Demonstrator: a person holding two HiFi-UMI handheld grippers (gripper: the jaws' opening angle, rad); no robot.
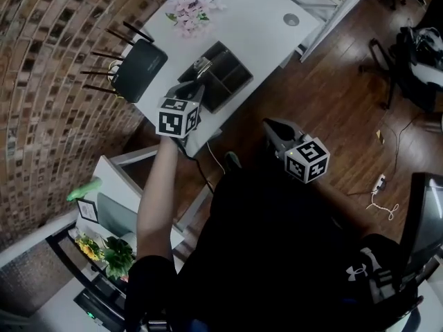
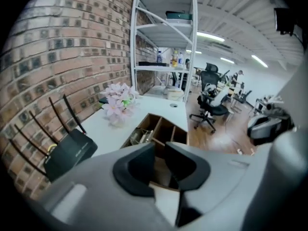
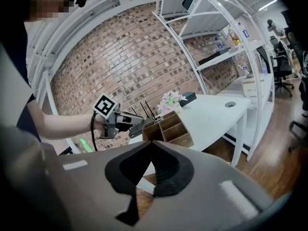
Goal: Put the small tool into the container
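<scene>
A dark wooden container (image 1: pixel 220 75) with several compartments stands on the white desk (image 1: pixel 256 19). The small metal tool (image 1: pixel 202 66) lies in its near-left compartment, also seen in the left gripper view as the tool (image 2: pixel 136 136) inside the container (image 2: pixel 163 129). My left gripper (image 1: pixel 196 88) hovers just in front of the container; its jaws (image 2: pixel 160 150) stand a little apart with nothing between them. My right gripper (image 1: pixel 271 126) hangs off the desk above the floor, its jaws (image 3: pixel 151 143) touching at the tips, empty. From there the left gripper (image 3: pixel 137 124) shows at the container (image 3: pixel 169 127).
A black router (image 1: pixel 138 68) with antennas sits left of the container. Pink flowers (image 1: pixel 191 9) stand behind it. A white shelf frame (image 2: pixel 163 37) rises at the desk's far end. Office chairs (image 2: pixel 209 107) and a floor cable (image 1: pixel 381 192) lie to the right.
</scene>
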